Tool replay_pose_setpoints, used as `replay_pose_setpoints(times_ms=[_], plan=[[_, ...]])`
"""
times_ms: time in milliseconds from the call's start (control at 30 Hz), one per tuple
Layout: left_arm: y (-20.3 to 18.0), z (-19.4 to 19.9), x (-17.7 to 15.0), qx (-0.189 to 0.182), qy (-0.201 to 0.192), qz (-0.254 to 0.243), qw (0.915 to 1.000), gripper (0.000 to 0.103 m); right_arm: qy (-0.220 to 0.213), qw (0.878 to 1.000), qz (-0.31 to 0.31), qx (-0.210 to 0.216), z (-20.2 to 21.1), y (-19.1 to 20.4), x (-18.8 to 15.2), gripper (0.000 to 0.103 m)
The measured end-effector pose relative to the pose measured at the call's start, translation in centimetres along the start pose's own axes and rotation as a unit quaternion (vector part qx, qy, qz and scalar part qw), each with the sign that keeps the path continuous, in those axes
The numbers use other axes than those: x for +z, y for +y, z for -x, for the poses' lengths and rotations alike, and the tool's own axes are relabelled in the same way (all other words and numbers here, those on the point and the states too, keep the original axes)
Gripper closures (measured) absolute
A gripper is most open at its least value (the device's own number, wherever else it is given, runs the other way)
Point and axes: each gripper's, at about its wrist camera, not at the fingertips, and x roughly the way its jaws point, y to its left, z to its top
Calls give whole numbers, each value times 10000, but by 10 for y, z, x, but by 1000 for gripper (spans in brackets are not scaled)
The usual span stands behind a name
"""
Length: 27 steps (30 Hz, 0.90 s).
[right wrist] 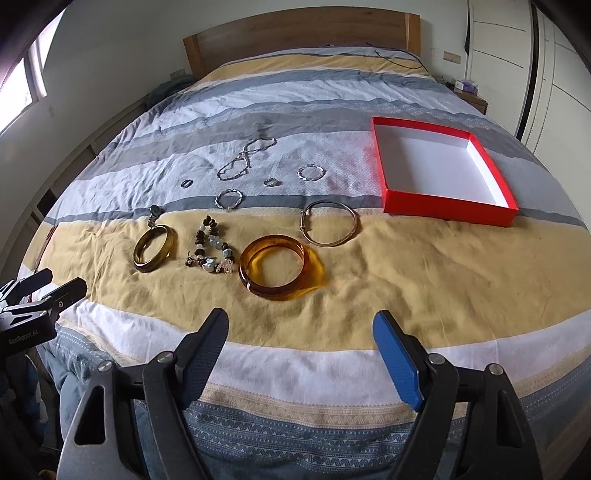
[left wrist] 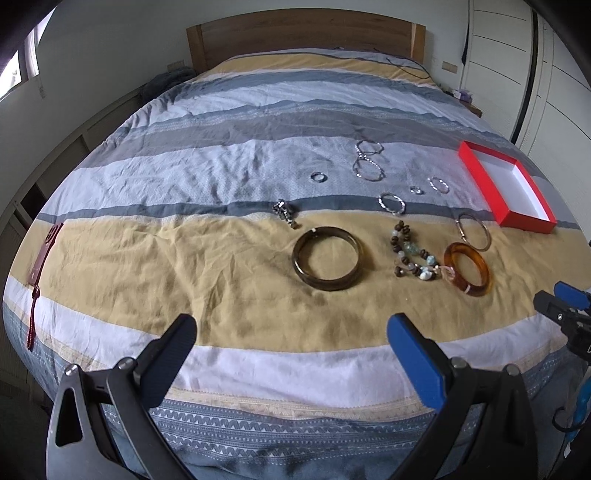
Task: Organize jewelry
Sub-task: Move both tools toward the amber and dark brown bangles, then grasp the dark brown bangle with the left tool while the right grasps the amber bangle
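Jewelry lies spread on the striped bedspread. A dark brown bangle (left wrist: 326,259) (right wrist: 154,248), a beaded bracelet (left wrist: 413,254) (right wrist: 211,246), an amber bangle (left wrist: 467,274) (right wrist: 272,266), a thin metal bangle (left wrist: 474,231) (right wrist: 330,223), several silver rings and a chain (left wrist: 368,161) (right wrist: 245,158) lie ahead. An empty red box (left wrist: 506,186) (right wrist: 443,170) with a white inside sits at the right. My left gripper (left wrist: 291,341) is open and empty before the brown bangle. My right gripper (right wrist: 301,338) is open and empty before the amber bangle.
A dark red phone case with a strap (left wrist: 43,254) lies at the bed's left edge. The wooden headboard (left wrist: 303,33) stands at the far end. White wardrobes (right wrist: 546,74) line the right wall. A cable (left wrist: 410,68) lies near the pillows' end.
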Motion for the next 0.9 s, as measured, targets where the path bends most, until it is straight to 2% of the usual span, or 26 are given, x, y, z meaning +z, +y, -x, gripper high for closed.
replay_pose_setpoints(times_ms=[67, 367, 600, 900], plan=[[4, -8, 3, -58, 81, 77, 9999, 0, 87, 9999, -18, 50, -8, -1, 3, 37], [15, -44, 22, -51, 262, 244, 9993, 0, 347, 9990, -2, 293, -43, 0, 19, 50], [18, -75, 36, -48, 392, 208, 9990, 1, 491, 9975, 25, 509, -68, 8, 28, 55], [18, -111, 42, -134, 589, 147, 9981, 2, 663, 9969, -208, 373, -94, -4, 34, 58]])
